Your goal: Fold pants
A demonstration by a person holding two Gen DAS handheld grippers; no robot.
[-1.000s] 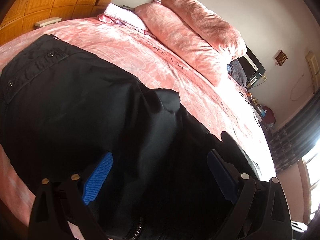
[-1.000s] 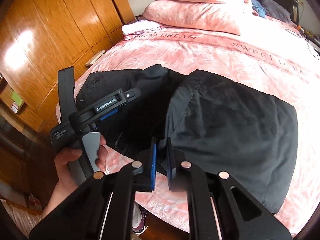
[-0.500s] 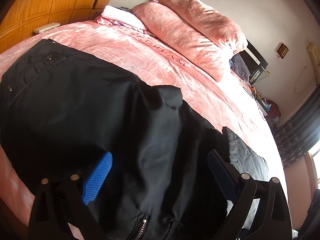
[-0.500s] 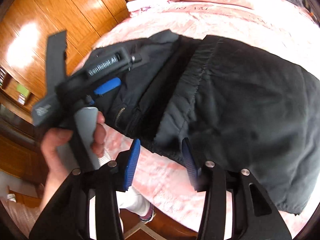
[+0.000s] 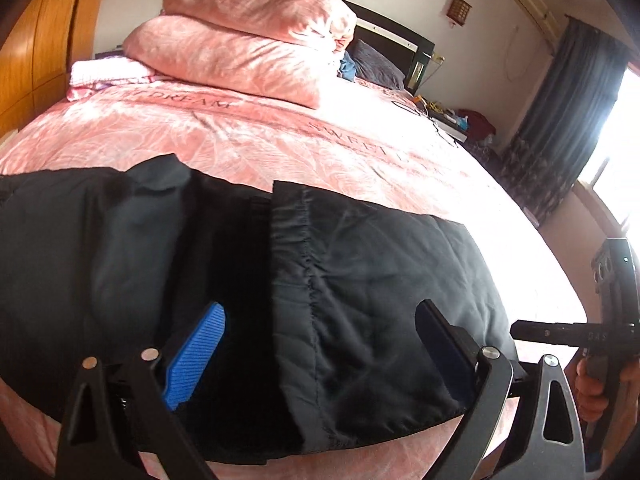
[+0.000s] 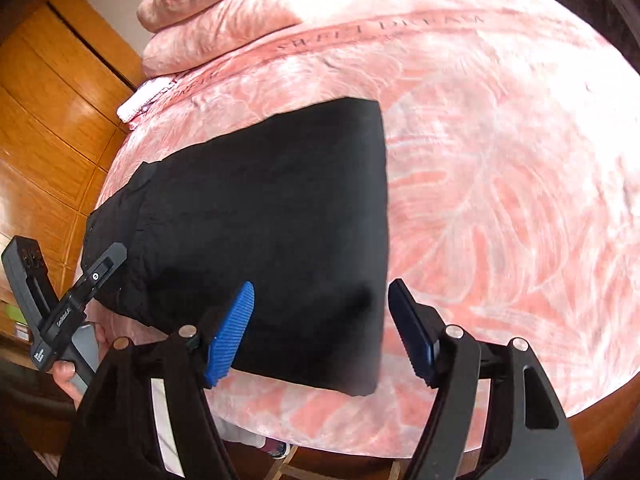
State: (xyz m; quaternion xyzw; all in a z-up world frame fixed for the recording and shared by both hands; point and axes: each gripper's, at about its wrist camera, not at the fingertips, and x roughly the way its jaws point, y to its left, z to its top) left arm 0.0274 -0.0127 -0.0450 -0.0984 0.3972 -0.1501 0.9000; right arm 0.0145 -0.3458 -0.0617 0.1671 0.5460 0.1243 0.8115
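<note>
We see both grippers, left gripper [image 5: 320,344] and right gripper [image 6: 322,332], spread apart above folded black pants [image 6: 272,232] on the pink bed [image 6: 500,160], right jaws just opened, gripping nothing.

A bed [image 5: 248,136] under a pink leaf-patterned cover carries black pants [image 5: 360,280] folded near its front edge, two stacked pink pillows [image 5: 240,40] and a folded pink-white cloth [image 5: 108,74] at its head.

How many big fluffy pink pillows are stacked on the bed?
2. The lower pillow lies at the head of the bed; the upper pillow rests on top of it. More may be hidden behind them.
</note>
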